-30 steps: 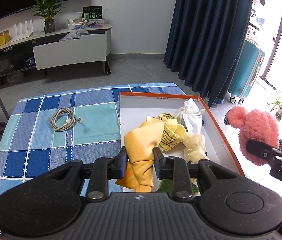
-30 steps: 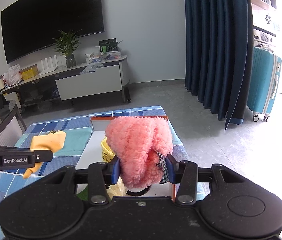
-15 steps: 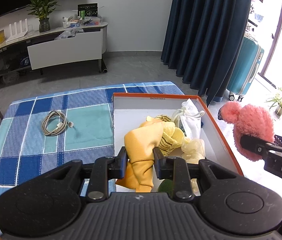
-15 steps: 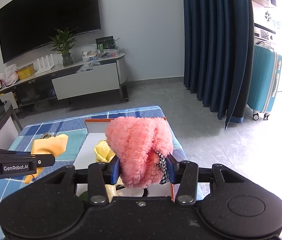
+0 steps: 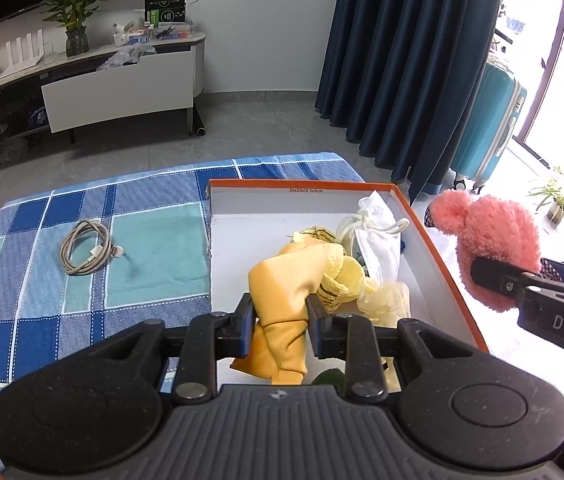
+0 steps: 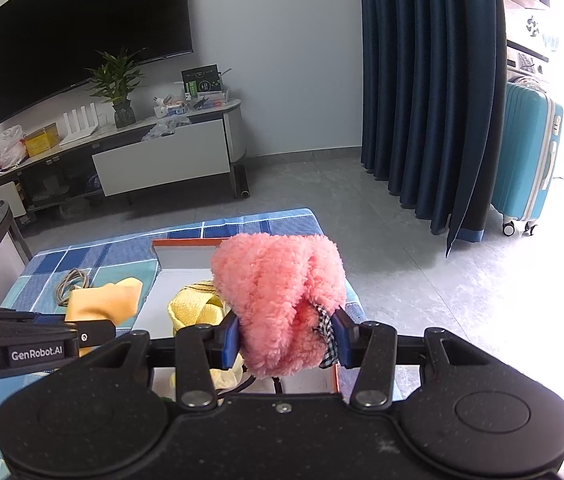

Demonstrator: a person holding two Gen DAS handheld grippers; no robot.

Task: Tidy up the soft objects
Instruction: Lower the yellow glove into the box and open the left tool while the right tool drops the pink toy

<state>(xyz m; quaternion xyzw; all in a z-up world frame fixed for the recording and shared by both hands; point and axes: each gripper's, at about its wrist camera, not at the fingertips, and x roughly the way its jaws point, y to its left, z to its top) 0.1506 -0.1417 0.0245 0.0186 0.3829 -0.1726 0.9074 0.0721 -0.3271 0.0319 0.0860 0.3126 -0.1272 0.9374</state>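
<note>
My left gripper point(image 5: 280, 322) is shut on an orange-yellow cloth point(image 5: 282, 292) and holds it over the near part of the orange-rimmed white box point(image 5: 437, 248). The cloth also shows in the right wrist view point(image 6: 106, 300). In the box lie a yellow knitted piece point(image 5: 339, 276), a white drawstring pouch point(image 5: 375, 232) and a pale mesh puff point(image 5: 385, 300). My right gripper point(image 6: 283, 338) is shut on a fluffy pink plush point(image 6: 278, 296), held above the box's right rim; the plush shows in the left wrist view point(image 5: 493, 240).
The box sits on a blue and teal checked tablecloth point(image 5: 82, 280). A coiled grey cable point(image 5: 86, 246) lies on the cloth left of the box. A dark curtain point(image 5: 409, 60) and a teal suitcase point(image 5: 485, 120) stand beyond the table.
Both grippers have moved slightly forward and left over the box, still holding the cloth and the plush. The items in the box have not moved.
</note>
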